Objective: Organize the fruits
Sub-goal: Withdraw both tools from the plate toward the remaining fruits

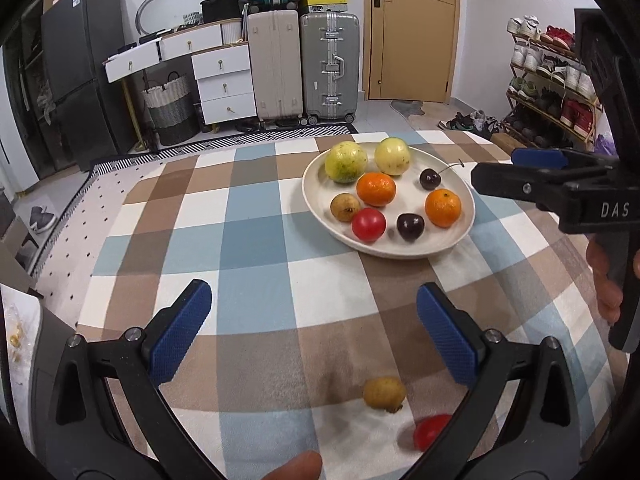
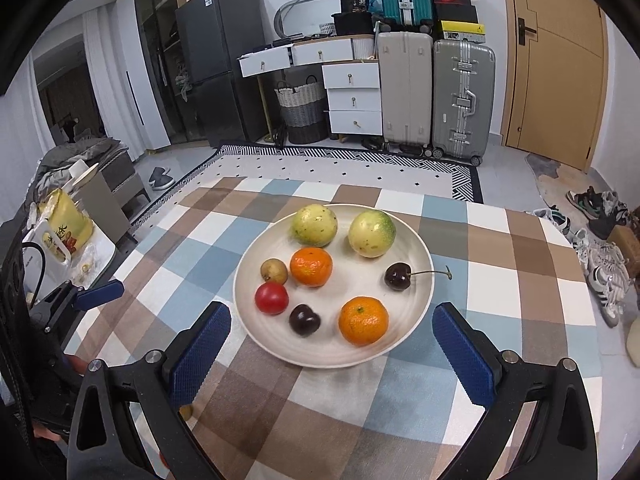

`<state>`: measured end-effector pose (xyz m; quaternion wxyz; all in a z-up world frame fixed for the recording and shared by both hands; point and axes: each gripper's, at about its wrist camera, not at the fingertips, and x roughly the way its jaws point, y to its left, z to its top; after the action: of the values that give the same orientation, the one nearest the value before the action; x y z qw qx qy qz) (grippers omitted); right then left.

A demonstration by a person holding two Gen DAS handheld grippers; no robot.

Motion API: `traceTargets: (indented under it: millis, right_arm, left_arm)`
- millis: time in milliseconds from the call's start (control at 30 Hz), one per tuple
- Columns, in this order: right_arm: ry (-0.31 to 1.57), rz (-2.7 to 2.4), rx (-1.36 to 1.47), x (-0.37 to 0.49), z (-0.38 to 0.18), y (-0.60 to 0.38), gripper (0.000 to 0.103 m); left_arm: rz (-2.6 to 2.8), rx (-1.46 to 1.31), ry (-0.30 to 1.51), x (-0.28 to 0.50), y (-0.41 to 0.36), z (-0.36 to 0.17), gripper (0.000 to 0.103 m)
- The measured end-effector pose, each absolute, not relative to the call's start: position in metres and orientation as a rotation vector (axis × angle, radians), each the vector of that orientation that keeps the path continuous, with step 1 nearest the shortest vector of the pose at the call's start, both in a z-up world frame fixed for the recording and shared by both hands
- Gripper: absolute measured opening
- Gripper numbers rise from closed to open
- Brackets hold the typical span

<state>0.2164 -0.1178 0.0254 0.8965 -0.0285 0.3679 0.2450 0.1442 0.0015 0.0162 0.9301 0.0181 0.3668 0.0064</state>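
A white plate [image 1: 460, 236] [image 2: 412, 340] on the checked cloth holds two yellow-green fruits, two oranges [image 2: 363, 320], two dark cherries [image 2: 398, 276], a small brown fruit and a red tomato [image 2: 272, 298]. In the left wrist view a small brown fruit [image 1: 384, 392] and a red tomato [image 1: 430, 432] lie loose on the cloth near my open, empty left gripper [image 1: 314, 312]. My right gripper [image 2: 332, 340] is open and empty, just short of the plate's near rim. It also shows in the left wrist view [image 1: 516, 168], right of the plate.
The checked cloth [image 1: 248, 216] covers a round table. A yellow bag [image 2: 68, 228] and clutter sit off the table's left side. Suitcases [image 1: 304, 64], white drawers, a basket and a shoe rack [image 1: 556, 84] stand beyond the far edge.
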Motion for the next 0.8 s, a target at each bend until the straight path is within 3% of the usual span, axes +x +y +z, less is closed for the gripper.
traceTargets:
  millis: [800]
  right_arm:
    - [0.798,0.579,-0.075,0.152,-0.007,-0.122,0.102]
  left_arm:
    - [0.03,-0.004,0.738,0.096,0.012,0.002,0.102]
